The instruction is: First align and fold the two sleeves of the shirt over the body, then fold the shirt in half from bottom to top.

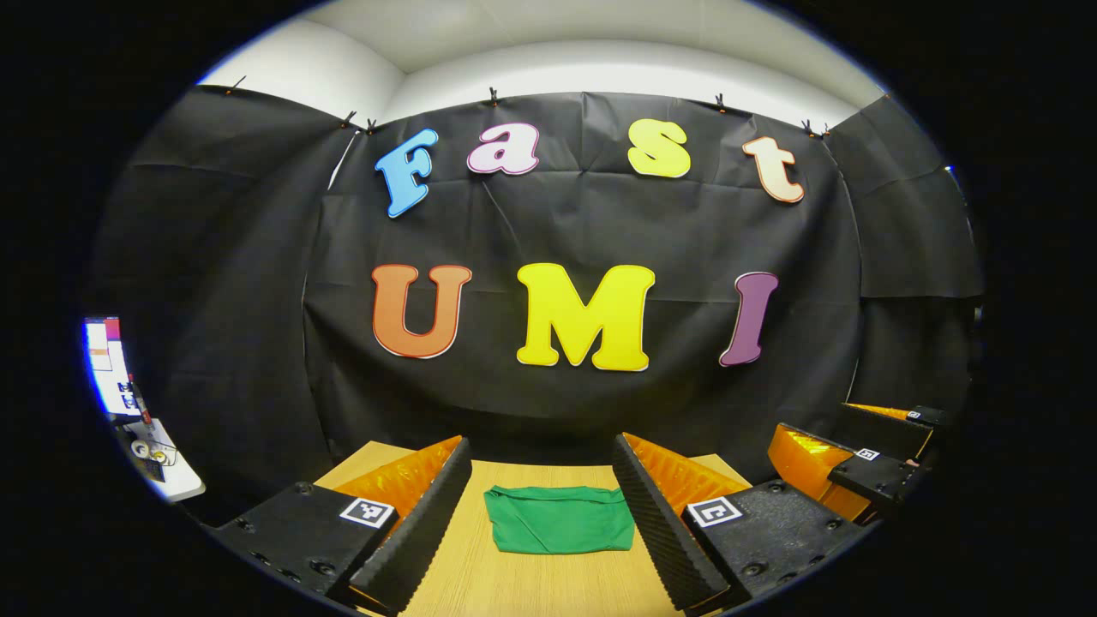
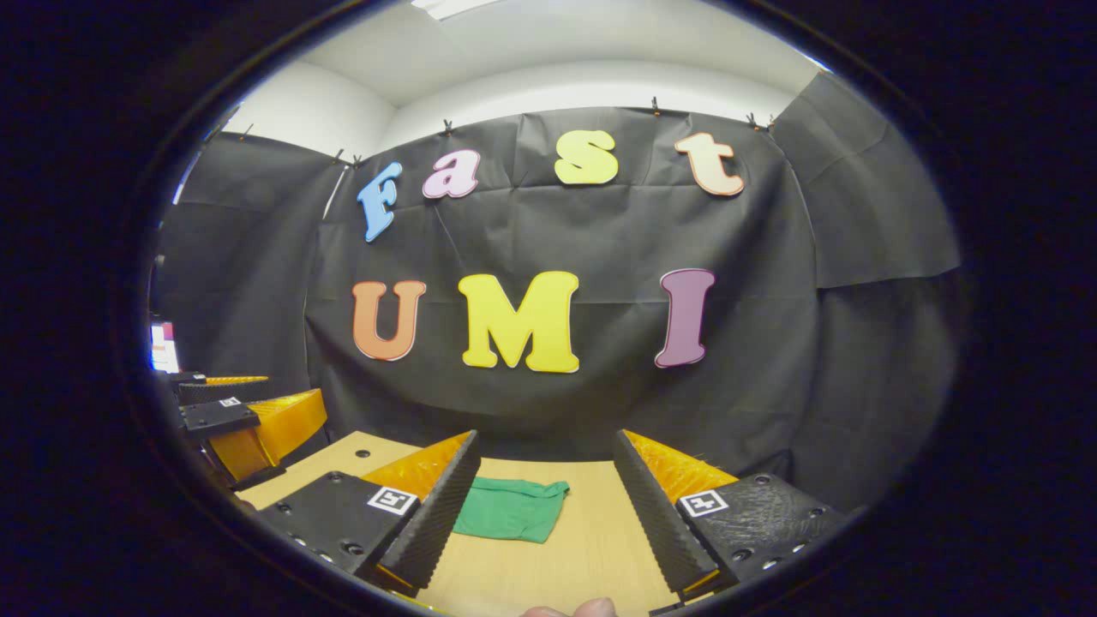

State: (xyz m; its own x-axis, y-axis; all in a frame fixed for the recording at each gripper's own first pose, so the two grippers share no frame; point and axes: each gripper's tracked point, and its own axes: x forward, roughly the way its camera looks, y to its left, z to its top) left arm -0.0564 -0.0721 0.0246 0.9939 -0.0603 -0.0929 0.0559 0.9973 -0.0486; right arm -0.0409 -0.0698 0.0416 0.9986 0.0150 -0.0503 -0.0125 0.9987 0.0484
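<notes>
A green shirt (image 1: 559,518) lies folded into a small flat rectangle on the wooden table (image 1: 514,583). In the left gripper view it sits between the fingers of my left gripper (image 1: 542,523), which is open and held above the table, apart from the cloth. My right gripper (image 1: 866,467) appears off to the right in that view. In the right gripper view the green shirt (image 2: 510,510) lies ahead and a little left of my right gripper (image 2: 540,514), which is open with nothing between its fingers. My left gripper (image 2: 231,424) hangs at the far left there.
Black cloth walls close the booth behind the table (image 2: 583,548). A lit screen (image 1: 107,364) and a small white shelf (image 1: 167,471) stand at the far left. A fingertip (image 2: 583,608) peeks in at the bottom edge of the right gripper view.
</notes>
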